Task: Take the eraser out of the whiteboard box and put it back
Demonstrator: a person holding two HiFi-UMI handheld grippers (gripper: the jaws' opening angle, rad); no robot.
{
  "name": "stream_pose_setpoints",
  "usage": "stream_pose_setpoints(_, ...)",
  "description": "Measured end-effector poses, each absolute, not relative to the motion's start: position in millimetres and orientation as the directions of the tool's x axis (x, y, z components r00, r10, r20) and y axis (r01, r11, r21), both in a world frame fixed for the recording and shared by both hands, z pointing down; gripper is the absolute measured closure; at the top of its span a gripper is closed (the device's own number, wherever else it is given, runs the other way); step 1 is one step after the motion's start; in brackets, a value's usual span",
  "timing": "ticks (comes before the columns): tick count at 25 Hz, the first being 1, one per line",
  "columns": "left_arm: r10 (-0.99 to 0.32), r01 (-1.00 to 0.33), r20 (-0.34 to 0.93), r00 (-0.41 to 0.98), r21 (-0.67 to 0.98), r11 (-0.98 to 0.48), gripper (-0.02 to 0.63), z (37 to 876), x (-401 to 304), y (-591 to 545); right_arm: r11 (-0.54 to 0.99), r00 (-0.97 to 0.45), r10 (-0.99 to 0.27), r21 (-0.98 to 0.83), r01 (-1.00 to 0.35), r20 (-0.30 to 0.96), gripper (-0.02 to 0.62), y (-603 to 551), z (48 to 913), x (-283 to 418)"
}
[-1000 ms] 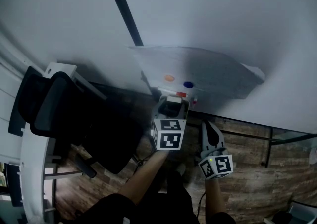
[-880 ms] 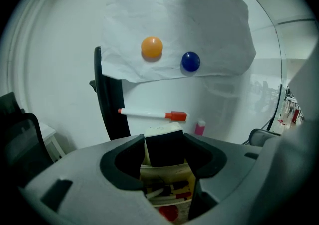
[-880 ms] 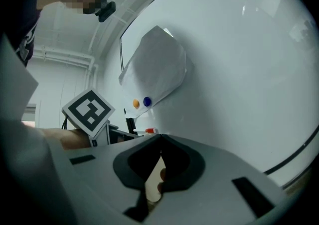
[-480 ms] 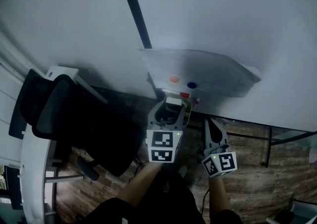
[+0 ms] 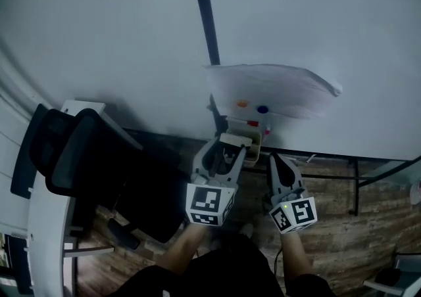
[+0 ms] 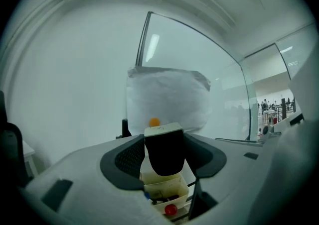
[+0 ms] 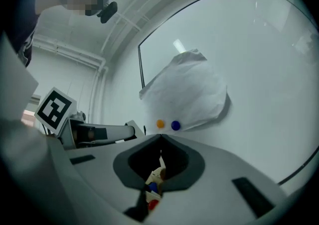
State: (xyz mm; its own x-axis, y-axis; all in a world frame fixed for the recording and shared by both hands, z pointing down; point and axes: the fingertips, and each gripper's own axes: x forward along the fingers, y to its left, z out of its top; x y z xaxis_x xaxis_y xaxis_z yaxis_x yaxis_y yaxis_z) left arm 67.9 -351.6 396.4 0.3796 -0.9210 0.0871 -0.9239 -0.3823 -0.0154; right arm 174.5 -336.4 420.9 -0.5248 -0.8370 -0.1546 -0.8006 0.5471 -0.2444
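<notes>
A: Where is the eraser [image 6: 164, 150]?

B: It is pinched between the jaws of the left gripper [image 5: 227, 151]. The pads press on its two dark sides, and its pale face is turned up. It hangs just above the box [image 6: 167, 189], which sits low on the whiteboard [image 5: 329, 26].

A: Why is it held there?

B: I judge it is out of the box, or very nearly. The box shows directly beneath it, so half of the job looks done. Staying over the opening makes sense, because the eraser only has to go straight back down.

A: Why grip it by the sides?

B: That grip keeps it upright, so its narrow end can drop between the box walls. The box already holds something red and something blue, probably pens, so room inside is tight.

A: How is the left hand posed?

B: The forearm reaches up from the bottom of the head view. The gripper points roughly level at the board, under the sheet [image 5: 276, 89] pinned with an orange magnet [image 6: 154, 122].

A: And the other one?

B: The right gripper [image 7: 160, 140] has its jaws pressed together with nothing between them. It is just beside the left one, also aimed at the board and tipped slightly upward. It touches neither the box nor the eraser, so it looks parked out of the way.

A: Any risk?

B: The eraser could catch the box rim or the pens on the way in.
</notes>
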Motion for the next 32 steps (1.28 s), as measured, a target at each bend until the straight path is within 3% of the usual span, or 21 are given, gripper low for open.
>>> stream_pose_setpoints(18,-0.827,-0.839,-0.144,0.544,-0.056,-0.542,0.373,340.6,20.5,-247.8,0.489,-0.452,-0.859,-0.122,-0.864,-0.241,0.592,-229.9,360.6,120.5)
stream_pose_setpoints(24,-0.823,-0.845,-0.205,0.53,-0.048,-0.532,0.374,323.8,27.4,-232.3,0.499,-0.461,-0.853,-0.122,-0.858,-0.244,0.592,-216.6,356.7,123.9)
stream_pose_setpoints(32,-0.841,-0.86,-0.19,0.506,-0.042,-0.508,0.374,334.7,26.8,-232.6,0.515,-0.478,-0.845,-0.126,-0.848,-0.239,0.592,-213.9,360.0,131.8)
